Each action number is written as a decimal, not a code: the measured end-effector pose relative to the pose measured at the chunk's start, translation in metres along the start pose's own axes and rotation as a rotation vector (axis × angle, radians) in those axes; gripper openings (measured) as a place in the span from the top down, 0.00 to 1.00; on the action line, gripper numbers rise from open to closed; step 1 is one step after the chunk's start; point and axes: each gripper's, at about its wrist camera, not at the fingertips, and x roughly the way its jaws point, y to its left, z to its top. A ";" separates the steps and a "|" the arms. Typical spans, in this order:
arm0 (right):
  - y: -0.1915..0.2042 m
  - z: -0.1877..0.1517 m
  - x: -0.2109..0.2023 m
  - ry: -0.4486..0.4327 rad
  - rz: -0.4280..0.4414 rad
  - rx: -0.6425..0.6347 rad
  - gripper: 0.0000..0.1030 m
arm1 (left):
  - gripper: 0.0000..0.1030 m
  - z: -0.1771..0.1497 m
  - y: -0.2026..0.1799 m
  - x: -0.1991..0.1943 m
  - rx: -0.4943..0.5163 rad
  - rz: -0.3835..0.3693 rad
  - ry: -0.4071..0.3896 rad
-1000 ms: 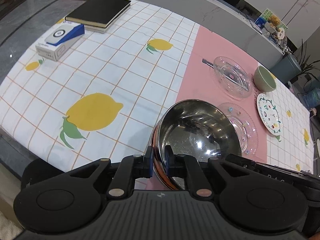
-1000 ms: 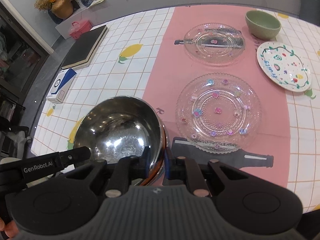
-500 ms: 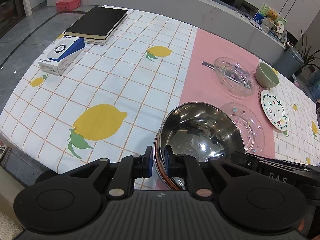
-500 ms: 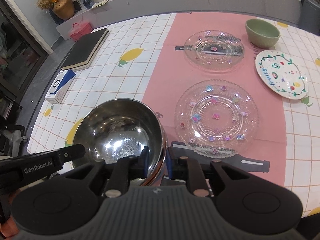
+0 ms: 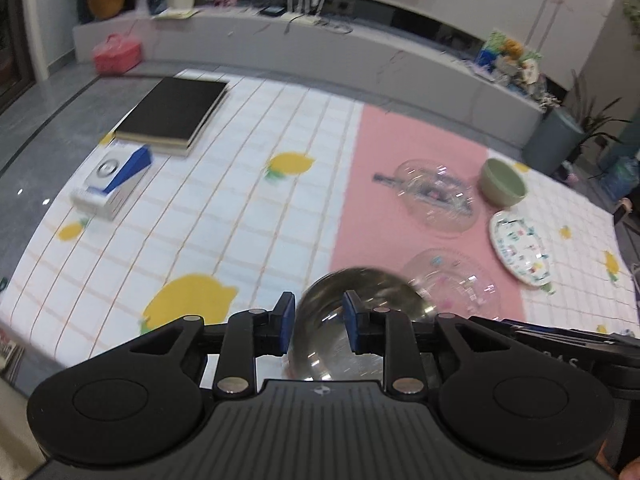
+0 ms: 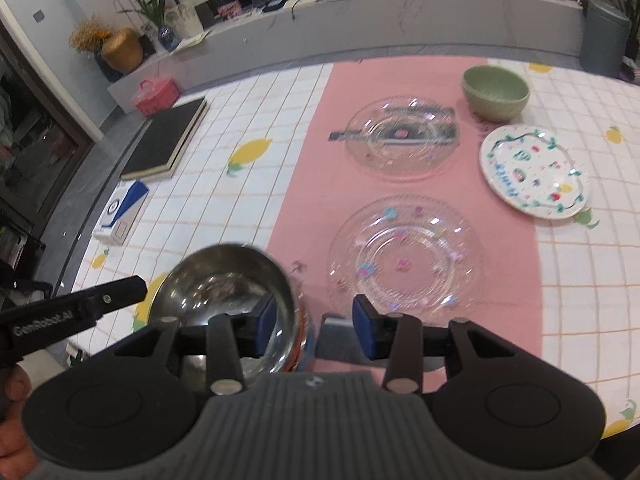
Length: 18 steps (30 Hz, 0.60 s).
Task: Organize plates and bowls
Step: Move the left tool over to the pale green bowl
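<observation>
A steel bowl (image 5: 352, 312) (image 6: 224, 284) sits on the table's near edge. My left gripper (image 5: 318, 326) is open, its jaws either side of the bowl's near rim. My right gripper (image 6: 314, 324) is open, its left finger over the bowl's right rim. Two clear glass plates lie on the pink runner, the near one (image 6: 404, 256) (image 5: 452, 284) and the far one (image 6: 402, 136) (image 5: 436, 196). A green bowl (image 6: 496, 92) (image 5: 502, 186) and a white painted plate (image 6: 536, 170) (image 5: 520, 248) lie to the right.
A black book (image 5: 172, 112) (image 6: 166, 140) and a blue-white box (image 5: 112, 184) (image 6: 122, 212) lie at the table's far left. A grey ledge (image 6: 360, 8) with plants and a pink case (image 6: 154, 96) runs behind the table.
Both grippers have opened and let go of the steel bowl's rim. Both have drawn back and tilted up, so more of the room shows.
</observation>
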 end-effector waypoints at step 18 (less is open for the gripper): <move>-0.118 0.028 -0.017 -0.083 -0.117 0.162 0.55 | 0.67 0.029 -0.119 0.036 0.113 -0.165 0.011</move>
